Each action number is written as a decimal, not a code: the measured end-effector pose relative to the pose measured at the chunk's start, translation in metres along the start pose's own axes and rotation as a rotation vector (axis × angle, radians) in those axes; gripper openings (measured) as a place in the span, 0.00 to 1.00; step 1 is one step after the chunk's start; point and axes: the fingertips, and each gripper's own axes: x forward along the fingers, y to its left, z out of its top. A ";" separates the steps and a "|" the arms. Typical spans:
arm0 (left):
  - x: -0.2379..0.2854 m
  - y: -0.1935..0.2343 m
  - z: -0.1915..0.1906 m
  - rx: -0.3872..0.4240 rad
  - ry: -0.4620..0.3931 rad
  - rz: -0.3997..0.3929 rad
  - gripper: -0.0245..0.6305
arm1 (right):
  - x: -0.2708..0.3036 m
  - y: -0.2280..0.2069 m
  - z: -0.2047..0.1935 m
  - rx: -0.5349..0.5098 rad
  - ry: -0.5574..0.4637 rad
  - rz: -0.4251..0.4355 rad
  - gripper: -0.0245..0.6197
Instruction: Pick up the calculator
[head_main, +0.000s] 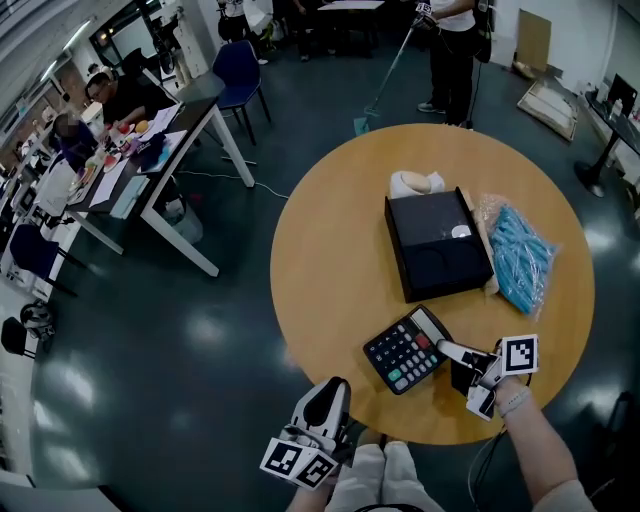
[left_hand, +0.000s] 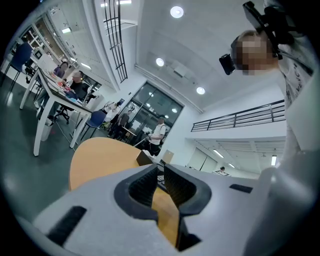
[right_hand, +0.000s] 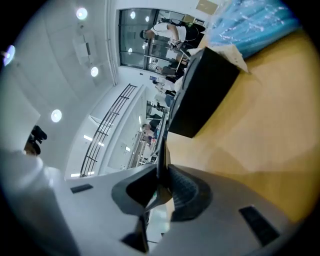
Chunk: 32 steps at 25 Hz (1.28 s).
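Observation:
The calculator (head_main: 403, 352), black with grey, red and green keys, is over the near part of the round wooden table (head_main: 330, 260). My right gripper (head_main: 445, 350) is shut on its right edge. In the right gripper view the calculator (right_hand: 161, 150) shows as a thin dark edge pinched between the pads of the right gripper (right_hand: 161, 182). My left gripper (head_main: 328, 392) hangs off the table's near edge, below and left of the calculator. In its own view the left gripper (left_hand: 159, 175) points level across the table, jaws nearly together with nothing between them.
A black box (head_main: 437, 245) sits past the calculator, with a white object (head_main: 415, 183) behind it and a blue plastic bag (head_main: 520, 260) to its right. A desk with seated people (head_main: 150, 150) stands far left. A person with a mop (head_main: 452, 50) stands beyond the table.

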 end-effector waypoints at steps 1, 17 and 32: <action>0.002 -0.003 0.005 0.003 -0.003 -0.006 0.11 | -0.007 0.010 0.002 0.002 -0.021 0.011 0.13; 0.037 -0.079 0.062 0.054 -0.031 -0.179 0.11 | -0.110 0.123 0.016 -0.043 -0.390 0.050 0.13; 0.032 -0.066 0.061 0.055 -0.018 -0.171 0.11 | -0.123 0.124 -0.007 0.038 -0.488 0.100 0.13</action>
